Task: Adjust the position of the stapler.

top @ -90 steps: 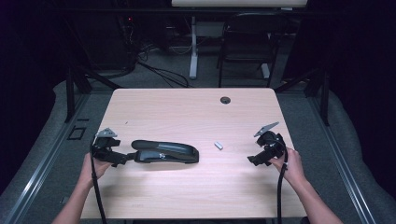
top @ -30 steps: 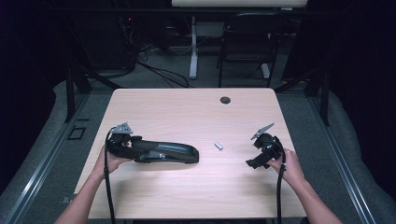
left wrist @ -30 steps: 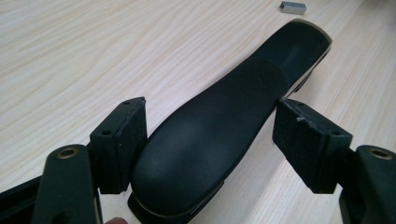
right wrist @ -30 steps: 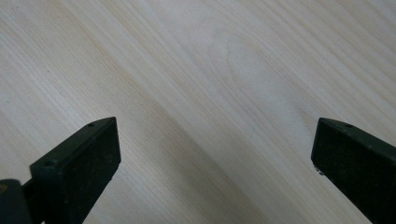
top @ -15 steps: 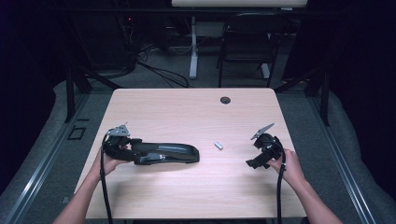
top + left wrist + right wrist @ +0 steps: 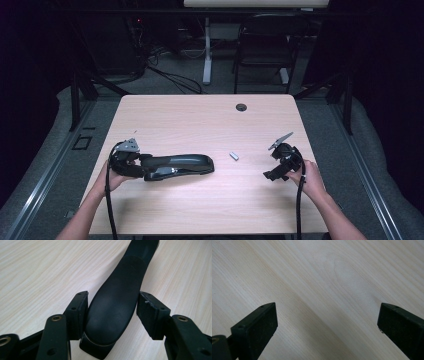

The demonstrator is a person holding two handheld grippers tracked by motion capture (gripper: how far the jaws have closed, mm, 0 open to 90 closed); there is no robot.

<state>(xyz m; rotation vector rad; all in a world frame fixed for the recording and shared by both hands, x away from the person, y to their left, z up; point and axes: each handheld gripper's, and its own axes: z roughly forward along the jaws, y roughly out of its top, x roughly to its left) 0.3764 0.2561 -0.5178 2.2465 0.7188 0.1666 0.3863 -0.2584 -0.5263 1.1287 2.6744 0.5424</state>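
Step in hand: I am closing my left gripper (image 6: 112,312) on the near end of the long black stapler (image 6: 177,164).
Stapler: lying flat at the table's (image 6: 210,120) left, lengthwise toward the centre.
Left jaws: just been closing; one pad touches, the other stands just off, so no clamp yet.
Right gripper (image 6: 272,174): jaws wide apart, holding nothing.
Advice: centre the stapler before squeezing, or it will swivel.
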